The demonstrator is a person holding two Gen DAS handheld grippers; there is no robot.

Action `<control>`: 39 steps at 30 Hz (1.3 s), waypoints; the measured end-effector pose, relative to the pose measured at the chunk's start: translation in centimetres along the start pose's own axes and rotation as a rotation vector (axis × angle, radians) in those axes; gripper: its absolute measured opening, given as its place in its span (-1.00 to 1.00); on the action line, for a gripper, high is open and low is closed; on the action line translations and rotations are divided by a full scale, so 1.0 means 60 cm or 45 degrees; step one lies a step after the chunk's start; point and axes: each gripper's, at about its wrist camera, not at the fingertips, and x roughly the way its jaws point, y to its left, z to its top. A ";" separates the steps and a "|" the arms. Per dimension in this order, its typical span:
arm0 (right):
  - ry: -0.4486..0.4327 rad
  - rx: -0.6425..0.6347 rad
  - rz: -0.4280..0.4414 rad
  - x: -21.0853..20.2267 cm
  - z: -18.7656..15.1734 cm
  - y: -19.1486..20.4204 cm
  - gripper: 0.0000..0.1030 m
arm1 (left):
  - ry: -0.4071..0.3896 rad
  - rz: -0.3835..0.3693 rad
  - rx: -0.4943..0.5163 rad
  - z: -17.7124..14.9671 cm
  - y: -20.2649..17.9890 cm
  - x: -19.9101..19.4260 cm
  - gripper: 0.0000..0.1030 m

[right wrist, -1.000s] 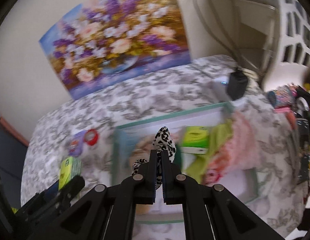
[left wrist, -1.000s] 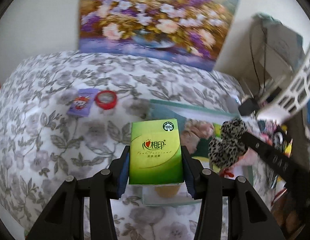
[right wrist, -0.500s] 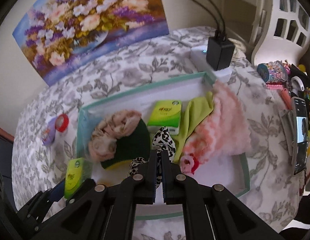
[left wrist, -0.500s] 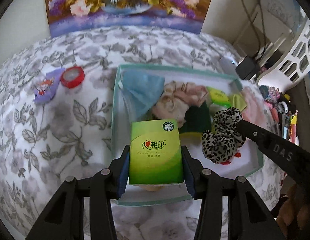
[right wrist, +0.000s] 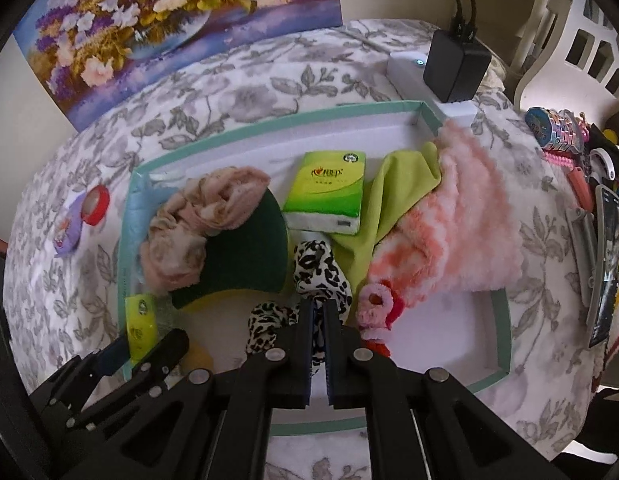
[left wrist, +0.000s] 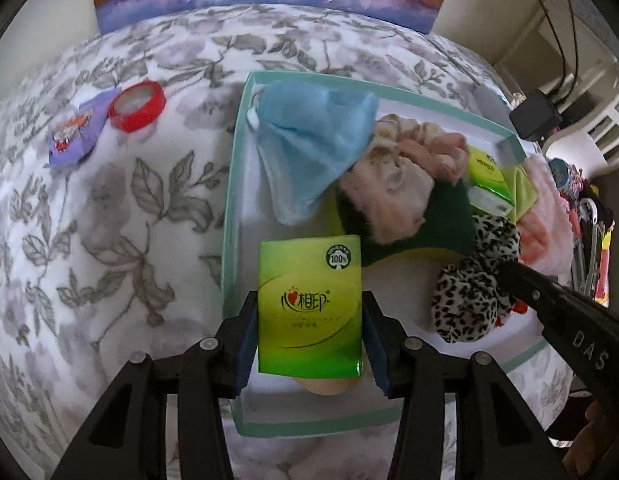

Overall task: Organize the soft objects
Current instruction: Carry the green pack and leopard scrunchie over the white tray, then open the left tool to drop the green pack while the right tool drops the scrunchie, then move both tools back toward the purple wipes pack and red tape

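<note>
My left gripper is shut on a green tissue pack and holds it over the near left corner of the white tray with a teal rim. My right gripper is shut on a leopard-print scrunchie low over the tray's middle; the scrunchie also shows in the left wrist view. In the tray lie a blue cloth, a beige scarf, a dark green cloth, a second tissue pack, a lime cloth and a pink fluffy cloth.
A red tape roll and a purple packet lie on the floral bedspread left of the tray. A white power strip with a black charger sits behind the tray. A phone and small clutter lie at the right edge. A flower painting leans on the wall.
Both grippers have moved forward and down over the tray with their loads still held. The tissue pack now hangs over the tray's near left corner; the scrunchie is lower, amid the cloths.
</note>
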 end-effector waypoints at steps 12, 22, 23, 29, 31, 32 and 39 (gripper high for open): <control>-0.020 -0.024 -0.026 -0.010 0.002 0.005 -0.84 | -0.037 -0.008 -0.003 0.007 0.003 -0.027 0.29; -0.064 -0.052 -0.021 -0.029 0.001 0.016 -0.84 | -0.150 -0.024 -0.063 0.019 0.025 -0.080 0.58; -0.067 -0.055 -0.021 -0.029 0.001 0.017 -0.84 | -0.162 -0.020 -0.079 0.019 0.029 -0.082 0.69; -0.075 -0.079 -0.019 -0.029 0.002 0.024 0.04 | -0.181 0.035 -0.190 0.021 0.068 -0.086 0.89; -0.079 -0.092 0.002 -0.029 0.003 0.029 0.18 | -0.173 0.039 -0.233 0.020 0.084 -0.087 0.94; -0.080 -0.094 0.006 -0.029 0.003 0.030 0.19 | -0.174 0.043 -0.248 0.020 0.087 -0.086 0.94; -0.073 -0.124 -0.002 -0.023 0.001 0.041 0.48 | -0.193 0.116 -0.368 0.020 0.133 -0.085 0.94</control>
